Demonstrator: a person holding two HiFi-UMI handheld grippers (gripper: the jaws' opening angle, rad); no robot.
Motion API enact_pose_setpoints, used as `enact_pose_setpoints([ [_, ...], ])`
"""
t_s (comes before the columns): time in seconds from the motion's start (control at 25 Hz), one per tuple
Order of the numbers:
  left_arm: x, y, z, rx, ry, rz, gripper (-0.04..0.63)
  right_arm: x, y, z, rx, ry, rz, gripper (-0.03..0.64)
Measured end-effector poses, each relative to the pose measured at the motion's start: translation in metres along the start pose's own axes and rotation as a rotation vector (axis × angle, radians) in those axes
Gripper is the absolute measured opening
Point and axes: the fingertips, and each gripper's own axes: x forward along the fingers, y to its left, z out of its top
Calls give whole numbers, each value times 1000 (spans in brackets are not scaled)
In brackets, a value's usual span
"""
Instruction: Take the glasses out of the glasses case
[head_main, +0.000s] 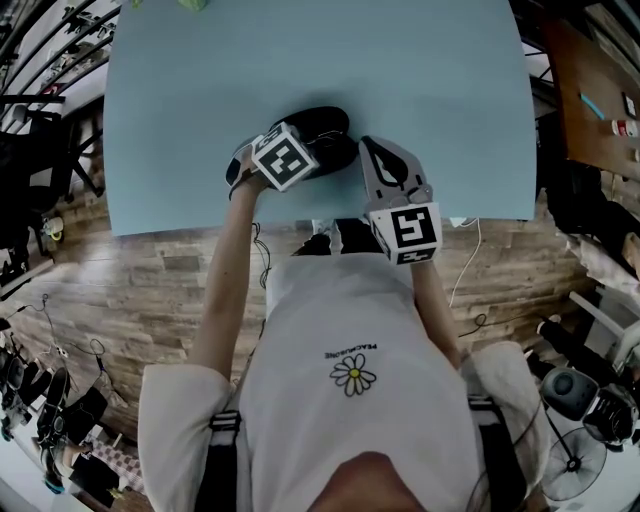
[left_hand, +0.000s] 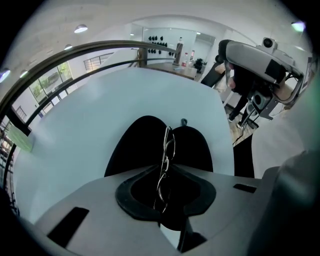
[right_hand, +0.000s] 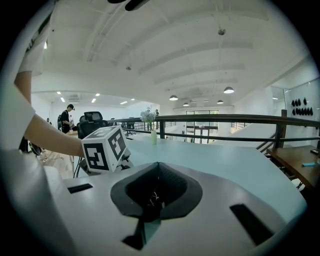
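Glasses with a thin metal frame stand edge-on in the left gripper view, and the left gripper has its jaws pressed together on the lower part of the frame. The upper part of the frame rises out of the jaws and shows in front of the glasses case. The case is black and lies on the light blue table. It shows as two rounded halves side by side, and the glasses are seen on the line between them. Whether the frame touches the case cannot be told from this view.

In the head view the left gripper is directly over the near side of the glasses case, and its marker cube covers part of the case. The case is near the front edge of the table, just in front of the person.

The right gripper is just beside the case, on its right, with the tips pointing away from the person. In the right gripper view the jaws of the right gripper are closed against each other and hold nothing that can be made out; only a small pale mark shows in the dark hollow behind them. To the left in this view the marker cube of the left gripper is seen.
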Motion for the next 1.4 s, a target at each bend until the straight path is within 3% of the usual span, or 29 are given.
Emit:
enact_pose_setpoints([
  [0.36,-7,-6,6,0,-29,10,50,-1,-1,3,-15,-13,7,9],
  [0.6,-31,5,19,-4,-85,78,49,-2,3,7,-24,-23,3,9],
  [0.8,-70,27,46,-49,-193,212,49,-6,5,16,-41,-46,-4,9],
  [1.04,-145,52,83,-117,-392,411,49,-11,4,29,-68,-80,-19,9],
  [1.4,-237,39,115,-43,-591,655,49,-16,0,62,-113,-169,-54,9],
])
